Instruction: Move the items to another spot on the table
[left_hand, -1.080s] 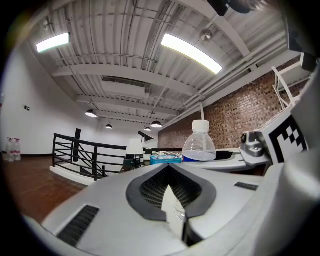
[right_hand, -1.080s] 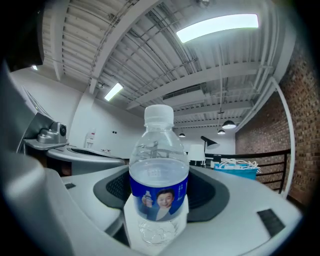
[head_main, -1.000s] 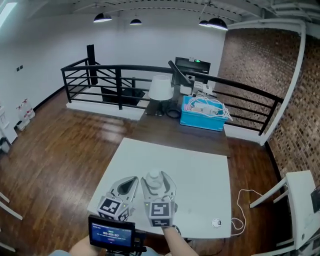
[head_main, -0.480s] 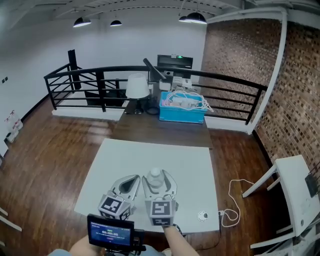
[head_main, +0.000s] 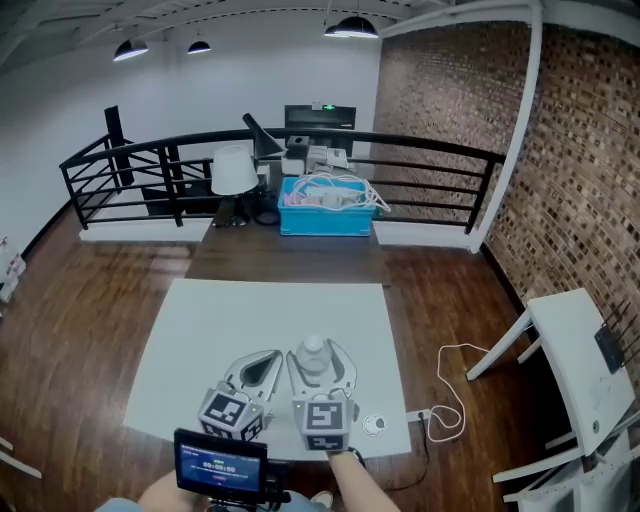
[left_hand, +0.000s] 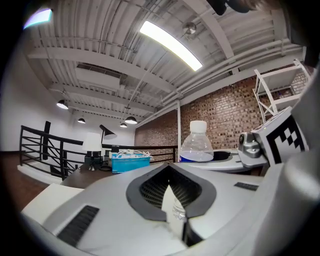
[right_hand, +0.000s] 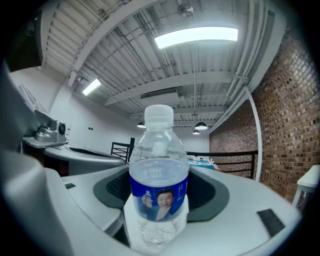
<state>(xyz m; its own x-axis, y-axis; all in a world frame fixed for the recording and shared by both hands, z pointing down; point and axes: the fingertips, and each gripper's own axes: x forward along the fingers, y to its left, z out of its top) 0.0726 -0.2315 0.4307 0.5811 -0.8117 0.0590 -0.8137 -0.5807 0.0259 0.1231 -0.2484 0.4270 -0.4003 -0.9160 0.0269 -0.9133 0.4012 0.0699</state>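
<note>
The right gripper (head_main: 316, 360) clamps the water bottle (right_hand: 159, 185) at its labelled middle, above the near edge of the table (head_main: 250, 310). The left gripper (head_main: 262, 366) is closed and empty. The bottle is probably light, thin-walled and slippery, so grip the label band gently.

Blue bin (head_main: 326, 221) (cables inside), white lamp (head_main: 233, 171)

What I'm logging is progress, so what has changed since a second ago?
The right gripper, still shut on the clear plastic water bottle with a blue label, has drifted with the left gripper toward the white table's near right corner, closer to the small round white object; the view swung right too. Nothing was grasped or released; left jaws stay together.
</note>
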